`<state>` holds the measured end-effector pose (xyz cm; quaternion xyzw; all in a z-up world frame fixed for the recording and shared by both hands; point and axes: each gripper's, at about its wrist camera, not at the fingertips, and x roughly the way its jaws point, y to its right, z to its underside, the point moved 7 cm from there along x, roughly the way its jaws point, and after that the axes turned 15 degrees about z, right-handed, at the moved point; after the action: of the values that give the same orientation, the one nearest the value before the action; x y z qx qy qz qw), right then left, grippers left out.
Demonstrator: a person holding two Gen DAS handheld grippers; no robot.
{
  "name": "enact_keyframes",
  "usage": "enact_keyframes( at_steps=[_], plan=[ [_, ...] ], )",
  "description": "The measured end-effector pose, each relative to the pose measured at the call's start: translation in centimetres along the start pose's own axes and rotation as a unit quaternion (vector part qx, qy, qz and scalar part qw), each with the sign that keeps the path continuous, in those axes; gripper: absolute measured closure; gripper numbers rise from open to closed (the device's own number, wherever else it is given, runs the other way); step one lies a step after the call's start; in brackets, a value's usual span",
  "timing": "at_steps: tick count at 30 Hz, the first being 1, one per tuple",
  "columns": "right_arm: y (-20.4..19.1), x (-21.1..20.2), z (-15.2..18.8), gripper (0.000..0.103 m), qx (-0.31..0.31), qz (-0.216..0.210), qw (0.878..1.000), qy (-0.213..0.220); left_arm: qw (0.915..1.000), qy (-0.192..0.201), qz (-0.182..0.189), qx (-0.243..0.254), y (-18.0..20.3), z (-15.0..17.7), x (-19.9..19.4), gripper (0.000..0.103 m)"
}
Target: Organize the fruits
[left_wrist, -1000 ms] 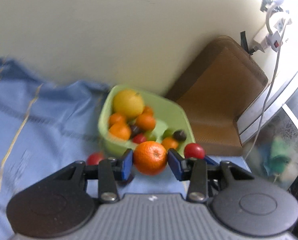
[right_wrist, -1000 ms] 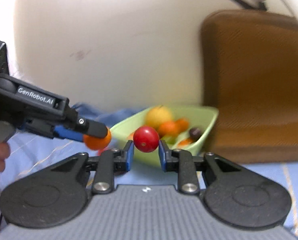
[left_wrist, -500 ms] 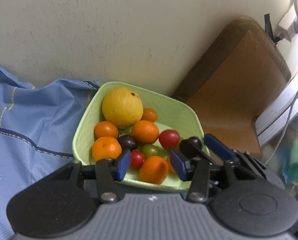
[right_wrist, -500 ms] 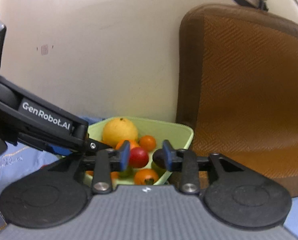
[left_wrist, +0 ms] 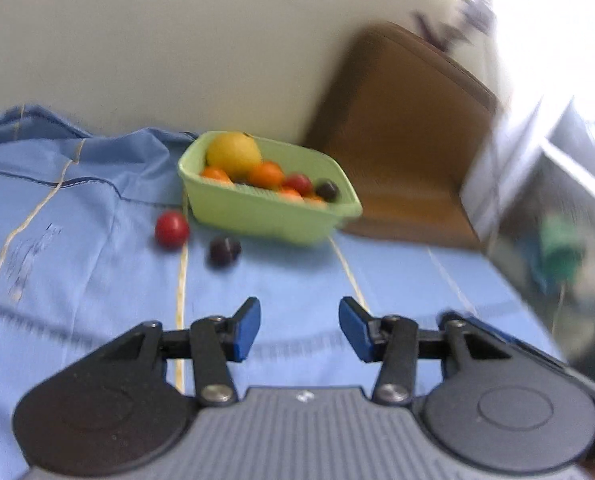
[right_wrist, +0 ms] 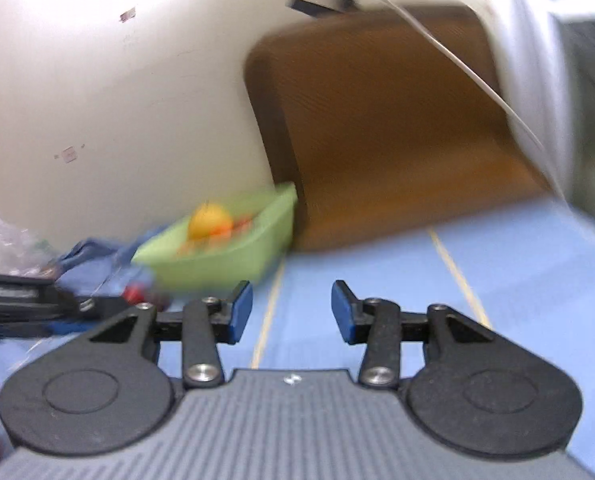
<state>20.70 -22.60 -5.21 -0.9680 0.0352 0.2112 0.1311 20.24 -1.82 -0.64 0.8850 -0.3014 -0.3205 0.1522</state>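
Writing is nowhere readable for me; both views are smeared by blur. My left gripper [left_wrist: 300,330] has just been opening and stands parted with nothing between its blue pads, and my right gripper [right_wrist: 292,311] likewise. Ahead of the left claw sits the green basket [left_wrist: 265,210] of fruit, holding a large yellow fruit [left_wrist: 233,154] and small oranges. Only the left view clearly shows a red tomato [left_wrist: 172,229] and a dark plum [left_wrist: 224,250] lying on the blue cloth [left_wrist: 77,264] just before the basket. Only the right view shows the left gripper's body from the side. Behind stand a cream wall [left_wrist: 197,52] and a brown cushion [right_wrist: 385,128].
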Motion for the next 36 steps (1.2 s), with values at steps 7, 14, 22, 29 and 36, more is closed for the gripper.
enact_keyframes(
  at_steps=[7,14,22,29,36],
  plan=[
    [1.5,-9.9,6.2,0.057,-0.002,0.026,0.999,-0.043,0.9964,0.017,-0.029,0.078,5.4,5.0,-4.9,0.058],
    [0.0,-15.2,9.1,0.057,-0.042,0.017,0.998,-0.037,0.9922,0.047,-0.074,0.088,6.1,8.3,-7.0,0.058],
    [-1.4,-17.9,9.1,0.057,-0.040,-0.002,0.999,-0.021,0.9877,0.066,-0.127,0.062,3.3,9.2,-8.2,0.058],
    [-2.1,-17.0,9.5,0.057,-0.045,0.002,0.999,-0.029,0.9895,0.041,-0.123,0.062,3.0,9.5,-7.2,0.058],
    [-1.4,-16.9,9.7,0.057,-0.036,0.008,0.999,-0.035,0.9889,0.050,-0.121,0.069,3.3,9.7,-7.5,0.058]
  ],
)
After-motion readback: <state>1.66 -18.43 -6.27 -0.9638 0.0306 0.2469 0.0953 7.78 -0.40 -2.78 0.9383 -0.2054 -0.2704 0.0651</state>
